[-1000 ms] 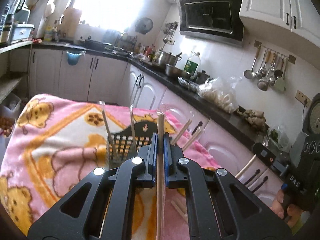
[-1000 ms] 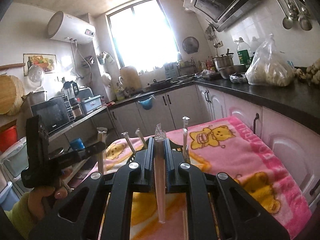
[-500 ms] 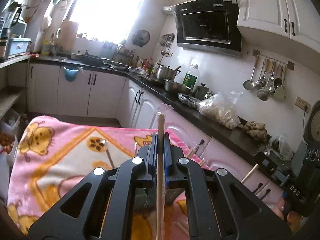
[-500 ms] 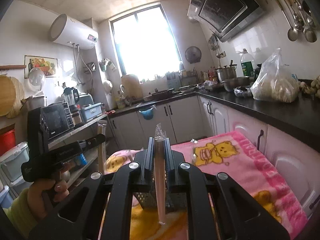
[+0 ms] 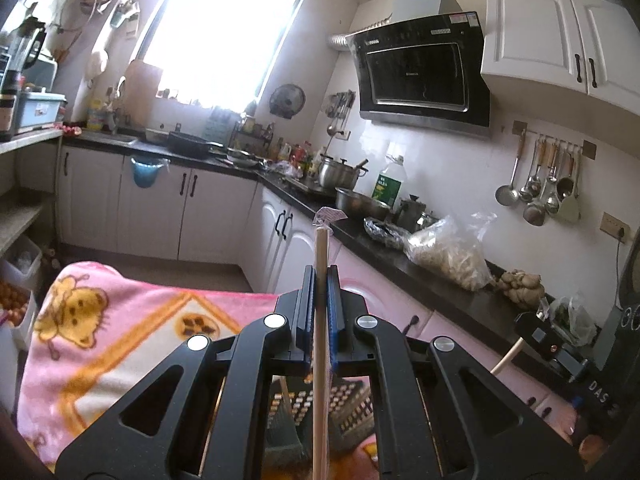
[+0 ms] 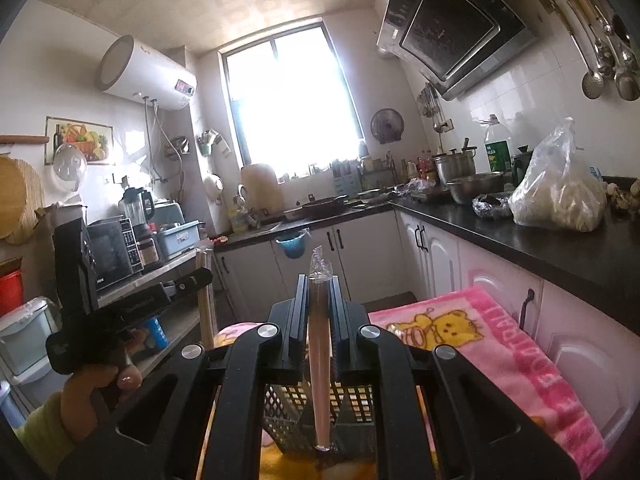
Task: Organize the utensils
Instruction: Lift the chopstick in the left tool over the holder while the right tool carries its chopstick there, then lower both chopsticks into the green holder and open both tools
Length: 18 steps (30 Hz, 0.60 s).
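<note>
My left gripper (image 5: 320,280) is shut on a pair of wrapped wooden chopsticks (image 5: 321,360), held upright above the black mesh utensil basket (image 5: 352,412). My right gripper (image 6: 318,292) is shut on a plastic-wrapped brown chopstick pack (image 6: 319,360), also upright, its lower end just over the same basket (image 6: 352,408). The basket stands on a pink cartoon blanket (image 5: 100,344). In the right wrist view the left gripper (image 6: 120,308) appears at the left with its chopsticks (image 6: 206,296). The right gripper (image 5: 552,344) shows at the right of the left wrist view.
The blanket (image 6: 500,344) covers a table beside white cabinets (image 5: 160,208) and a black countertop (image 6: 540,240). A plastic bag of food (image 6: 560,196), pots (image 5: 340,172) and hanging ladles (image 5: 540,188) line the wall side.
Both grippers have risen and tilted up with their chopsticks; the basket has dropped low in both views and more of the kitchen shows.
</note>
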Available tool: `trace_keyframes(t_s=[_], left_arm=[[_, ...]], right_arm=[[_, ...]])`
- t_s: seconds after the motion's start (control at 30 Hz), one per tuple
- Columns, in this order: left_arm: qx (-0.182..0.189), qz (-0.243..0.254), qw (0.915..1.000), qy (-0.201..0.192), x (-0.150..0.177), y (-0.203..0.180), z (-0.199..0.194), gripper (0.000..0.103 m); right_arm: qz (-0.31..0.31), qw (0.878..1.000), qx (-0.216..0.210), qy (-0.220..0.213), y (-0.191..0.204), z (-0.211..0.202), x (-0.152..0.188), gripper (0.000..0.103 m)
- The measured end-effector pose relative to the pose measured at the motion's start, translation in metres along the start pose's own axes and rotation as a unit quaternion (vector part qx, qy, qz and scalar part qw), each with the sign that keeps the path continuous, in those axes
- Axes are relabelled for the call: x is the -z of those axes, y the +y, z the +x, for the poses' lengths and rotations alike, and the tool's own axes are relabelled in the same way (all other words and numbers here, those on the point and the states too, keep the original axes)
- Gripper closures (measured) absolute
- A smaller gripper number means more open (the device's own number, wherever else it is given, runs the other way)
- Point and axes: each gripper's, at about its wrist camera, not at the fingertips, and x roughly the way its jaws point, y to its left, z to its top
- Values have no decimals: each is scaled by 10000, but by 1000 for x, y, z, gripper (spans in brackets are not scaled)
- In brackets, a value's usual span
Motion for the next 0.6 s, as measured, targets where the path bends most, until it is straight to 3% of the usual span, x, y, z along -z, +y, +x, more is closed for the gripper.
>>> trace_keyframes(t_s=[0.6], left_arm=[[-292, 417, 9963, -698, 3, -10, 29, 102]], right_arm=[[-89, 9992, 379, -133, -7, 38, -2, 93]])
